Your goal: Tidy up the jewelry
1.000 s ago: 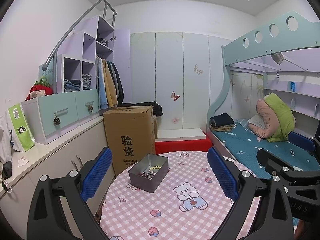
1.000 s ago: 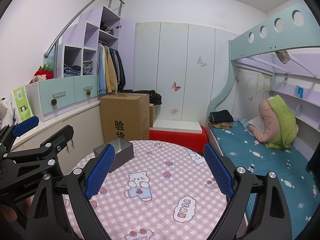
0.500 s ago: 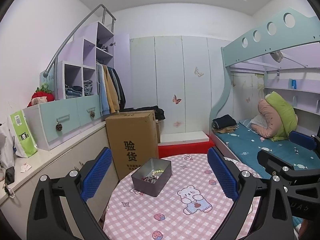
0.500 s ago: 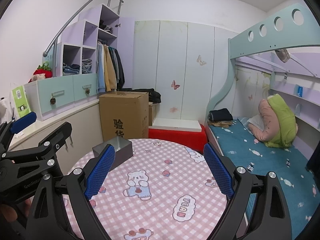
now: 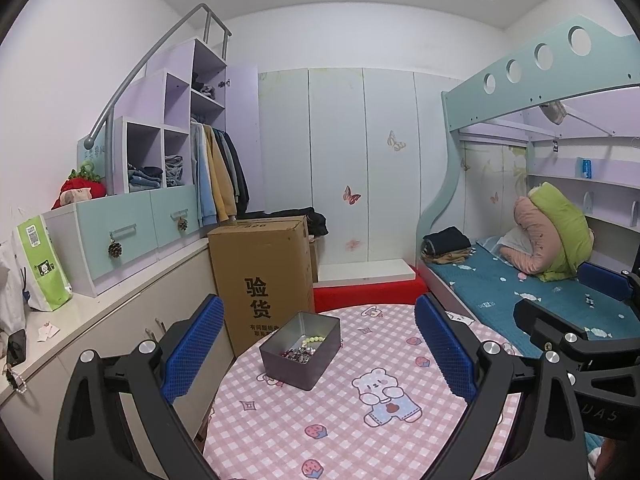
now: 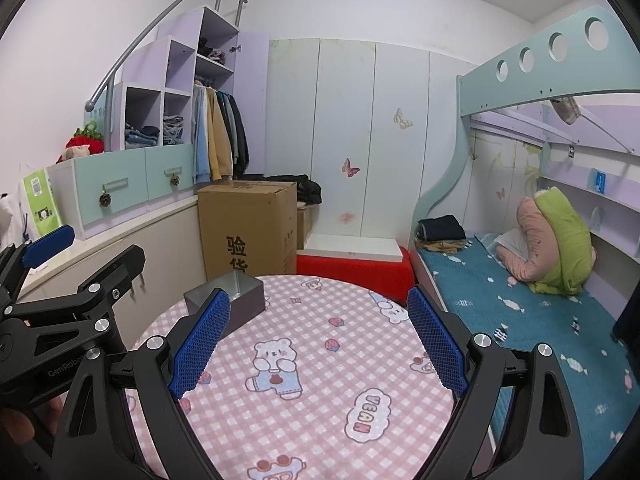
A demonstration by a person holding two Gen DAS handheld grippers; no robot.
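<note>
Ahead of the left gripper (image 5: pixel 316 352), the jewelry (image 5: pixel 299 351) lies in the gray tin (image 5: pixel 301 350), between both wide-open grippers; the right gripper (image 6: pixel 320 342) waits beside it, tin toward its left.

Pink-checked table (image 5: pixel 360 420), grey tin (image 5: pixel 304 364)

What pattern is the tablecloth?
Pink-and-white check with cartoon bears on the tablecloth, clearest in the right wrist view.
</note>
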